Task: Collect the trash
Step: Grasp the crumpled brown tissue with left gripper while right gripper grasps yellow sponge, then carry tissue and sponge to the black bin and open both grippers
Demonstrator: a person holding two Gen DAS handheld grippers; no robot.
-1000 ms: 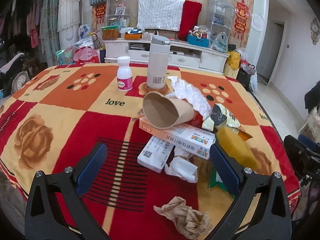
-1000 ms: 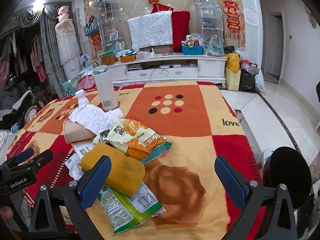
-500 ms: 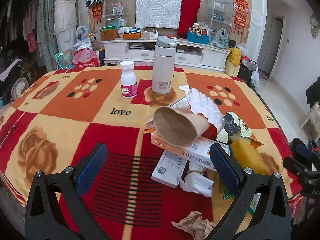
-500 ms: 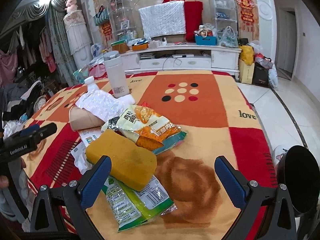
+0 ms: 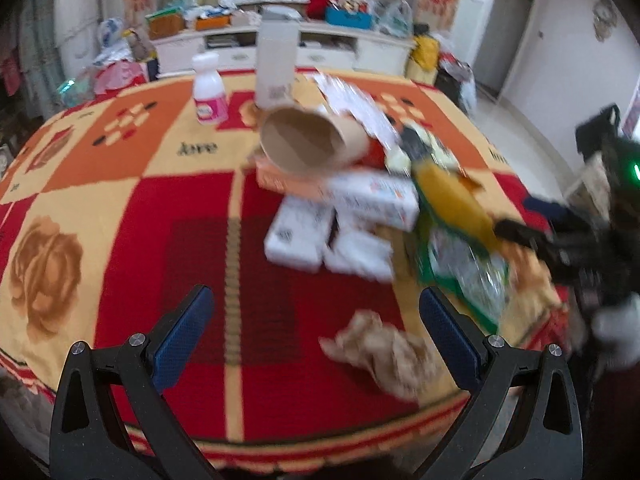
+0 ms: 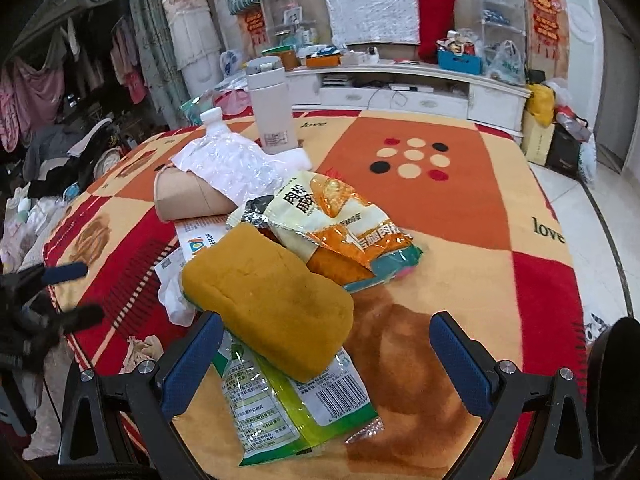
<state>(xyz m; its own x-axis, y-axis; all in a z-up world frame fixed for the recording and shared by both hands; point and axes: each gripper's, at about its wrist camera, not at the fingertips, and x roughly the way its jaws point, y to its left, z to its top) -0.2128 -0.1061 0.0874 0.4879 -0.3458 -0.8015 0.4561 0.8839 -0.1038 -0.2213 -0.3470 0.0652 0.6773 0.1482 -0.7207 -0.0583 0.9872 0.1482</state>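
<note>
Surface (image 6: 460, 264): a table under a red-and-orange patterned blanket, trash heaped from its centre toward 9 o'clock in the right wrist view.
Change: over the last second the left gripper (image 5: 316, 324) has pulled back toward the near edge, so the crumpled brown paper (image 5: 380, 350) now sits between its fingers rather than low in view; the right gripper (image 6: 322, 354) has closed in on the yellow sponge (image 6: 268, 300). Both look set for a first pick; nothing is collected yet.
Fingers: both pairs wide apart, holding nothing.
Trash: sponge atop a green wrapper (image 6: 288, 404); snack bag (image 6: 340, 224) at 12 o'clock of it; paper cup (image 6: 188, 196) on its side at 10 o'clock; white boxes (image 5: 332, 236) beneath.
Keepers, probably: white flask (image 6: 272, 110) and pill bottle (image 5: 208, 96) standing at the far side.
Unclear: the left view is motion-blurred; box print is unreadable, and no bin is visible.
</note>
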